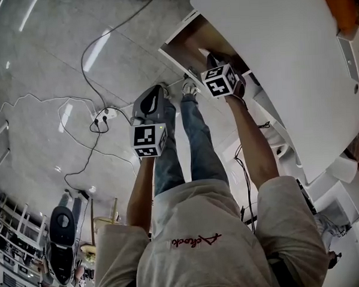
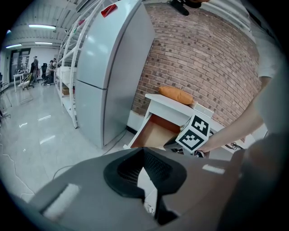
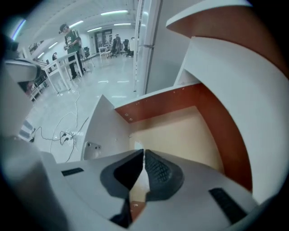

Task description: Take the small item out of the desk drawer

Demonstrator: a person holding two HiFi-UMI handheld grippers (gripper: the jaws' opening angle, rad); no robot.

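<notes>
Nearest, a grey sweatshirt (image 1: 203, 258) is seen from above; its red cursive print cannot be read with certainty. Ahead, the left gripper (image 2: 144, 158) is held away from the desk, its jaws closed together with nothing gripped. Further on, the right gripper (image 3: 143, 155) is poised over the open drawer (image 3: 180, 126), pads clenched. A small item (image 3: 138, 145), pale and thin, appears pinched at their tips, above the otherwise bare drawer floor. The grasp is judged made and the lift-out in hand. Next, the item should be raised clear of the drawer walls and carried out without the grip being loosened. Beyond lie the white desk (image 1: 283, 56) and a brick wall (image 2: 203, 63). Only black-and-white square patterns are borne by the marker cubes.
</notes>
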